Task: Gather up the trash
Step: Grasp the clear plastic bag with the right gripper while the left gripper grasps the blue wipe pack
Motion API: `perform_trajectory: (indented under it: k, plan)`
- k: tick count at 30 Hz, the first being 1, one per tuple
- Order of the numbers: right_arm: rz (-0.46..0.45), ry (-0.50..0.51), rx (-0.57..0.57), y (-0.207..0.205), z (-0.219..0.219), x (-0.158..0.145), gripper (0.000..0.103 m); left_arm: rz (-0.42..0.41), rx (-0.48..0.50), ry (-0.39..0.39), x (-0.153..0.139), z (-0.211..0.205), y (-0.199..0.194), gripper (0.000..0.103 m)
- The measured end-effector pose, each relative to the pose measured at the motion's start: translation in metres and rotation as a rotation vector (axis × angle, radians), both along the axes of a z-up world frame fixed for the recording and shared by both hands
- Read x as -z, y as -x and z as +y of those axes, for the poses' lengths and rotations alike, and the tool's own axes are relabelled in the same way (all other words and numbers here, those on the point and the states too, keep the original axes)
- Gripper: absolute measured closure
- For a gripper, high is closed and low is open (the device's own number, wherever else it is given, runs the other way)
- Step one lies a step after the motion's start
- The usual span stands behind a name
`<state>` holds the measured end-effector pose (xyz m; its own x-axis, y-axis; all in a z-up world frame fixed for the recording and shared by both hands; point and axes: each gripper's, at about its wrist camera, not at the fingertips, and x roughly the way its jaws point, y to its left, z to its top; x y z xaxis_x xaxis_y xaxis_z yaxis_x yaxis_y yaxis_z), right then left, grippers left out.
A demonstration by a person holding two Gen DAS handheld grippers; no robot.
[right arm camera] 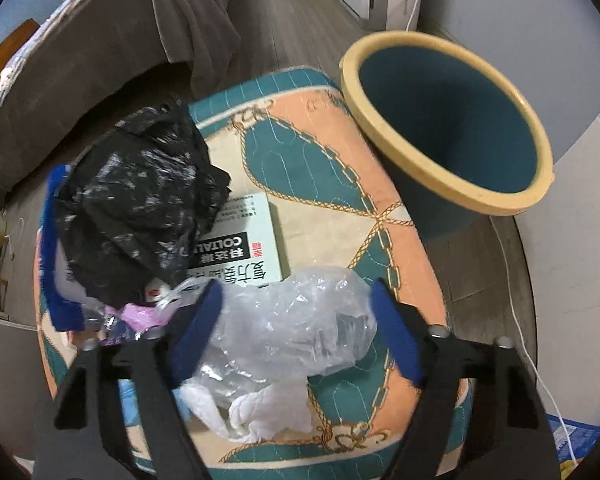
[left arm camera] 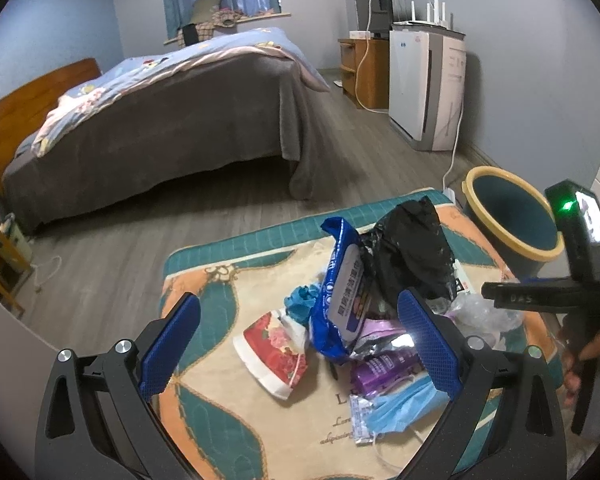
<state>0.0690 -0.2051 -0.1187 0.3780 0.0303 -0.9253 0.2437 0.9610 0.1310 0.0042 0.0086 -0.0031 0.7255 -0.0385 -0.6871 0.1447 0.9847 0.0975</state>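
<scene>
A heap of trash lies on a patterned mat (right arm camera: 320, 168): a crumpled black bag (right arm camera: 140, 200), a blue wipes pack (left arm camera: 340, 292), a red floral paper cup (left arm camera: 276, 352), a purple wrapper (left arm camera: 384, 364), a blue face mask (left arm camera: 400, 404) and a printed box (right arm camera: 244, 240). My right gripper (right arm camera: 296, 332) points steeply down with its blue pads against both sides of a crumpled clear plastic bag (right arm camera: 296, 320). White tissue (right arm camera: 268, 412) lies just below it. My left gripper (left arm camera: 300, 344) hovers open over the cup and wipes pack, gripping nothing.
A blue bin with a yellow rim (right arm camera: 496, 202) stands open on the floor at the mat's far right corner. A white cable (right arm camera: 516, 312) runs past it. A bed (left arm camera: 160, 120) and a white appliance (left arm camera: 424, 88) stand further back across wooden floor.
</scene>
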Motion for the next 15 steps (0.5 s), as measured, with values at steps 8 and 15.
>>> perform_trajectory:
  k: [8,15]
  plan:
    - [0.01,0.071,-0.039,-0.005,0.002,-0.035,0.09,0.036,0.015,0.007,0.004,0.012,-0.021,0.005]
    - [-0.163,0.185,-0.185,-0.02,0.004,-0.102,0.09,0.084,0.053,0.019,0.021,0.009,-0.059,0.008]
